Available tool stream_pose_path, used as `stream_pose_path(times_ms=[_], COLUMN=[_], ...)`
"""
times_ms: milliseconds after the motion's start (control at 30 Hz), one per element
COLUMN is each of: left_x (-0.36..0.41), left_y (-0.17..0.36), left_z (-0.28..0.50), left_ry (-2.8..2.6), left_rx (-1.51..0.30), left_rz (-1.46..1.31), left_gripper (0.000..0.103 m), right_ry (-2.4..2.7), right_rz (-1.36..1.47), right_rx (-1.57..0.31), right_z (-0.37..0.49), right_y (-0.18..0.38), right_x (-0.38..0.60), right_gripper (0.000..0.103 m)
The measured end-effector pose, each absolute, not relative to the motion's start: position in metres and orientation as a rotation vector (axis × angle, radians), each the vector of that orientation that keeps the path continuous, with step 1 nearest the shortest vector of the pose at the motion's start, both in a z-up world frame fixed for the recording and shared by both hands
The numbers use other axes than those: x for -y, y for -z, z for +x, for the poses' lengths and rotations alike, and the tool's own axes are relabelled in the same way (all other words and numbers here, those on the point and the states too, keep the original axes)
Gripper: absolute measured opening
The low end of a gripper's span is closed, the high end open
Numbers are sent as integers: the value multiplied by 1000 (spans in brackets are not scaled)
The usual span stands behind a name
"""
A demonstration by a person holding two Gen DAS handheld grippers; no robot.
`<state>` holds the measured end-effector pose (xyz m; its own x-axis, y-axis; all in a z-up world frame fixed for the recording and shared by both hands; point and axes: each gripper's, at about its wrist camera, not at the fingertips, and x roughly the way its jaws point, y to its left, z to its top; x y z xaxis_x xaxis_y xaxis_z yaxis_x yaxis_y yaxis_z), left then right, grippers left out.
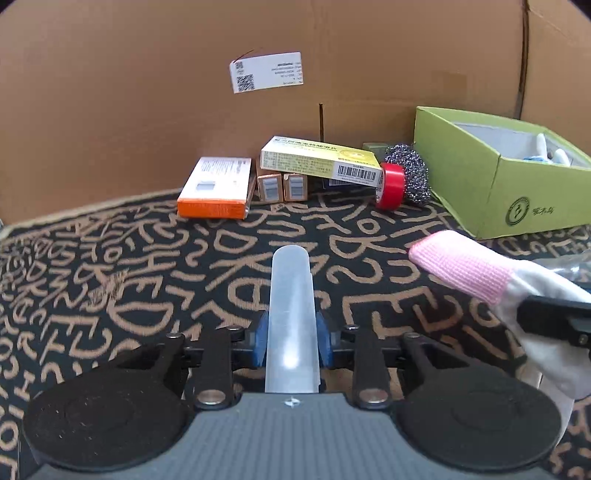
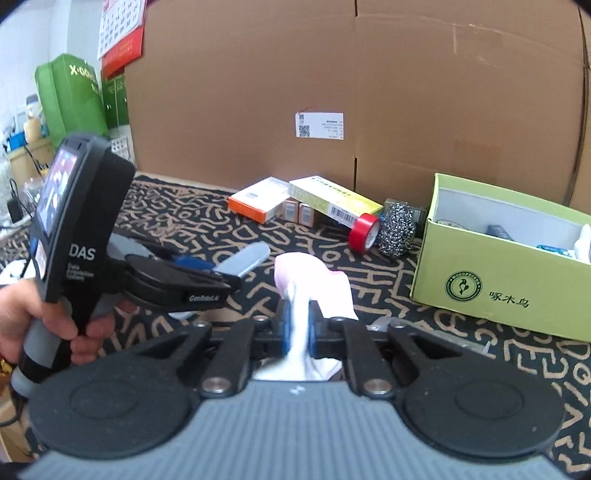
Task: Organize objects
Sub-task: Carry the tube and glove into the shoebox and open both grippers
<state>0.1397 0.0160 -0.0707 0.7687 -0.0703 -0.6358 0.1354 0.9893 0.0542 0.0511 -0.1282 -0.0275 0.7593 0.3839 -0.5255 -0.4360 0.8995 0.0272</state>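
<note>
Both tools are clamped: left tool (image 1: 291, 341) on a translucent tube (image 1: 291, 314), right tool (image 2: 297, 328) on a pink-white sock (image 2: 314, 280).

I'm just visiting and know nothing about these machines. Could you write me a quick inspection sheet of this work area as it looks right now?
Surface: black cloth with tan lettering covers the table.
Job's things: translucent plastic tube and pink-and-white sock, both held; open green box on the right, already holding a few items.
Clutter: orange box, yellow box leaning on two small cartons, red tape roll, steel scrubber.
Grippers: left claw shut on the tube; right claw shut on the sock.
Cables: dark cords at far left.
Surroundings: cardboard wall, wall calendar.
</note>
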Motion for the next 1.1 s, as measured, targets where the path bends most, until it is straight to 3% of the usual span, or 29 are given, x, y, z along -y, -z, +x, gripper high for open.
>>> stream_pose_path(times_ms=[300, 667, 1100], left_x=[-11, 70, 140], left_y=[13, -69, -49], left_z=[117, 141, 231], left_ry=[229, 413, 445], left_rx=[-577, -414, -430], left_rz=[-14, 12, 17], left_gripper=[29, 29, 29], right_ry=[-453, -239, -117], right_rz=[11, -86, -202], right_rx=[-428, -242, -271], right_z=[36, 61, 152], right_y=[-17, -87, -54], right_x=[164, 225, 274], right_gripper=[9, 9, 9])
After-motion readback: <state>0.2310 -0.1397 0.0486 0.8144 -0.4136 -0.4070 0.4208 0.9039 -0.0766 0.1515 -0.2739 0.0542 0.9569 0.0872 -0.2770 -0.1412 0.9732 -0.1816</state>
